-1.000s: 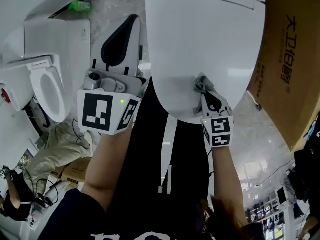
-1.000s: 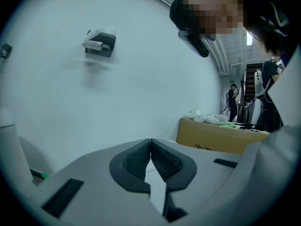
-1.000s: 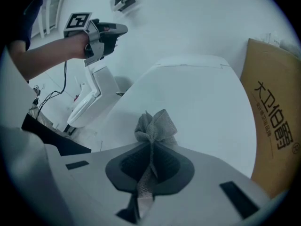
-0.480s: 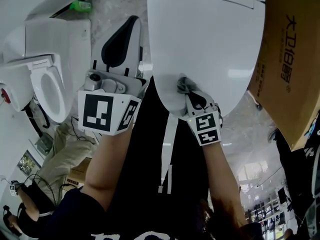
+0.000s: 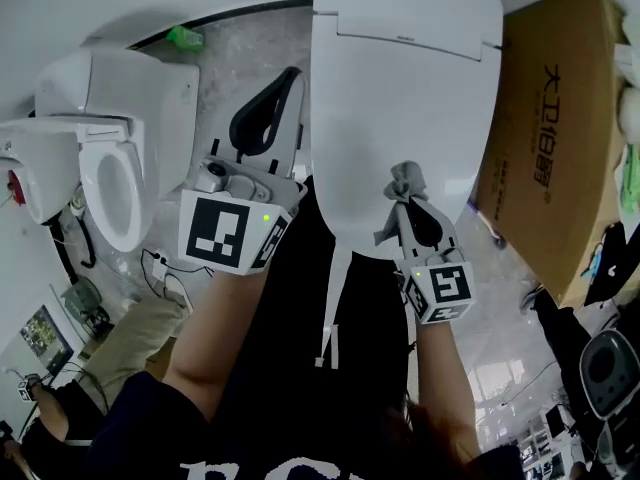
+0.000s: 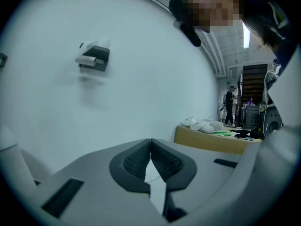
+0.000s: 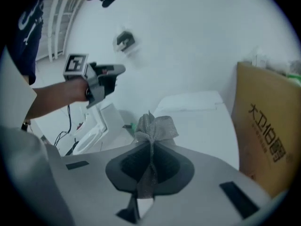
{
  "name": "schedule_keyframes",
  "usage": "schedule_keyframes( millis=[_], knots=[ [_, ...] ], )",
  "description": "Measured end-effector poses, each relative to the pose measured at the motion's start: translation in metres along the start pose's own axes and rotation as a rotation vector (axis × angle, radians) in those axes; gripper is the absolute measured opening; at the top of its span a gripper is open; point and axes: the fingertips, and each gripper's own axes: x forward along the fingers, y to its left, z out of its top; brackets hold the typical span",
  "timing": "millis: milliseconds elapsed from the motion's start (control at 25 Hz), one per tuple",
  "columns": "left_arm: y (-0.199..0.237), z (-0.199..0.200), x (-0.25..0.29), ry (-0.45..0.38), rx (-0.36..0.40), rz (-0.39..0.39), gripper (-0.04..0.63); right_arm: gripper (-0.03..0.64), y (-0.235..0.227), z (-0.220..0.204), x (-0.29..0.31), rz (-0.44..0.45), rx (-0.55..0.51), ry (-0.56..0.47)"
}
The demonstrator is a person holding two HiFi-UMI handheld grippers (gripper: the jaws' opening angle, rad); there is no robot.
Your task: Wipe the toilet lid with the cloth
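A white toilet lid (image 5: 400,98) fills the upper middle of the head view, closed and facing up. My right gripper (image 5: 410,203) is shut on a grey cloth (image 5: 404,182), bunched above its jaws over the lid's near end; whether it touches the lid I cannot tell. In the right gripper view the cloth (image 7: 153,128) sticks out from the pinched jaws, with the lid (image 7: 197,121) beyond. My left gripper (image 5: 268,118) hangs left of the lid over the floor, shut with nothing in it. The left gripper (image 6: 150,157) view looks at a bare white wall.
A second white toilet (image 5: 110,158) with its seat showing stands at the left. A large brown cardboard box (image 5: 555,138) stands right of the lid. A small green object (image 5: 185,38) lies on the grey floor at the back. Cables trail on the floor at lower left.
My right gripper with the cloth has swept from the lid's near left edge back to the right and slightly away from me. The head view has shifted. The left gripper stays about where it was.
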Motion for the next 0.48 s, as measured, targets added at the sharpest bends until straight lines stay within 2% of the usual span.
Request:
schedule_keyframes(
  millis=[240,480],
  knots=[
    [-0.013,0.091,-0.033,-0.025,0.044,-0.006,0.020,0.035,-0.014,0.175,-0.112,-0.157,-0.105,-0.370],
    [-0.051,0.198,-0.085,-0.085,0.080,0.011,0.020,0.032,0.011,0.298,-0.245,-0.231,-0.210,-0.638]
  ],
)
